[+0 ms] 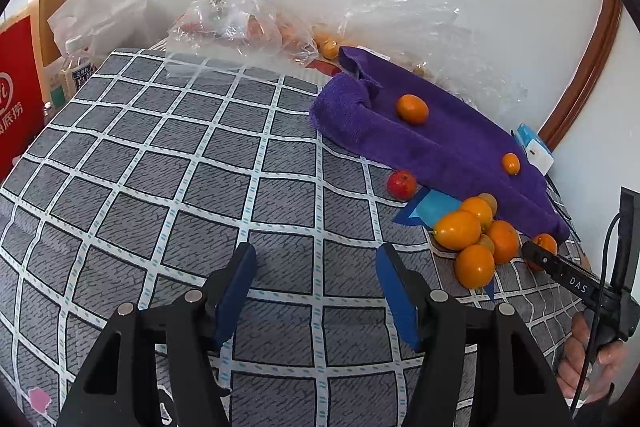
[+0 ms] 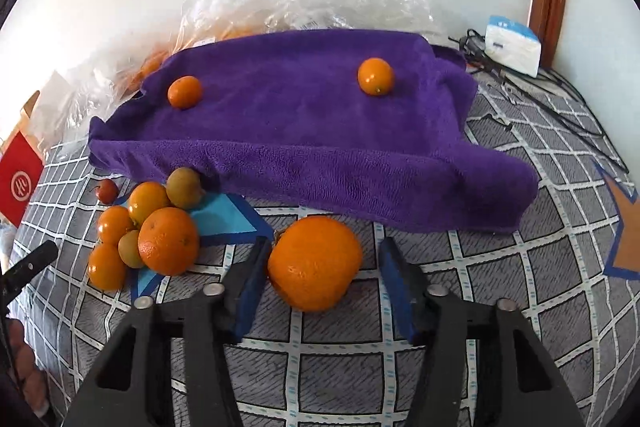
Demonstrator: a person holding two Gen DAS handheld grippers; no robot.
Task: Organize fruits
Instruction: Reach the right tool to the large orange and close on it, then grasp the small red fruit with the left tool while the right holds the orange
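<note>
The big orange (image 2: 315, 263) sits on the bench between the wide-spread fingers of the right claw (image 2: 320, 259), just in front of the purple towel (image 2: 304, 131); left claw (image 1: 316, 267) is wide, empty and farther off.

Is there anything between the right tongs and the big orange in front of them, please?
Nothing visible stands between them: the big orange already sits between the open fingers of the right tongs, on the checked cloth. The fruit pile lies off to the left.

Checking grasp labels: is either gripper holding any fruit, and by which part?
Nothing held. Left gripper is open over bare cloth; right gripper is open around the large orange, not clamped.
</note>
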